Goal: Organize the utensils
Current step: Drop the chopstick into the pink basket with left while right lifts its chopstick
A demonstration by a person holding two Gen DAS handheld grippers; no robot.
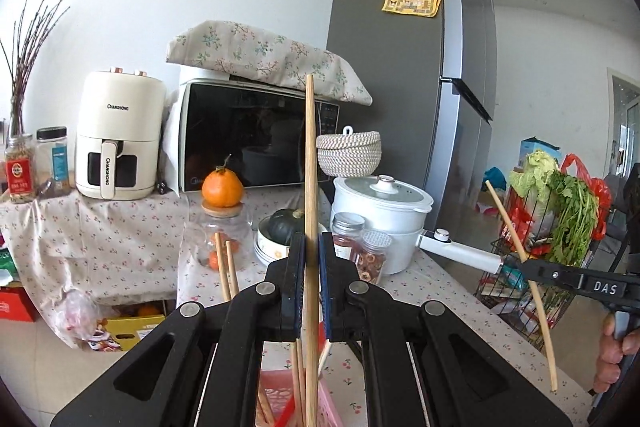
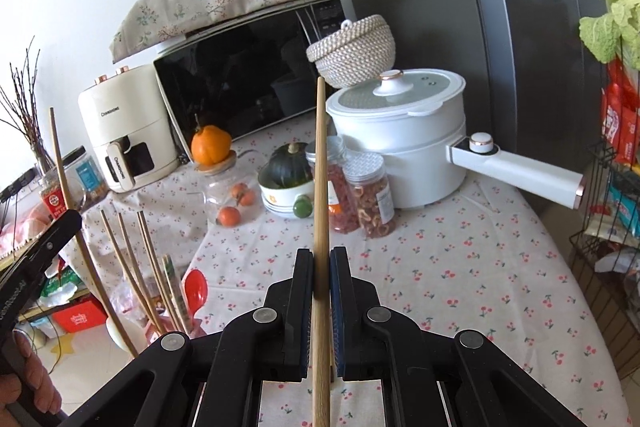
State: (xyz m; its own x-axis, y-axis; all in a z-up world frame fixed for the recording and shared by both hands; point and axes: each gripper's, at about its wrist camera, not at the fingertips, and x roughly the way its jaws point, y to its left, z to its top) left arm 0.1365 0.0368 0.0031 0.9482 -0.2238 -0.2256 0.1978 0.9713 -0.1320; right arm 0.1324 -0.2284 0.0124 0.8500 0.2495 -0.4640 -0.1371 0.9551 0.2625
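Nearest in each wrist view is a pair of jaws clamped on a wooden stick. The left gripper holds one chopstick upright, its lower end reaching down into the pink basket directly below, where more chopsticks already stand. The right gripper is closed on a second chopstick, also near upright, held over the cherry-print tablecloth to the right of that basket. In the right view the basket's contents show low on the left: several standing chopsticks and a red spoon among them.

The step in hand looks like dropping loose chopsticks into the basket, one per hand. Next, the left jaws likely need to part so the stick settles among the others, while the right hand brings its stick across over the basket's mouth, tip down, before letting go.

Beyond the basket stand jars, a white pot and a microwave, well clear of the work
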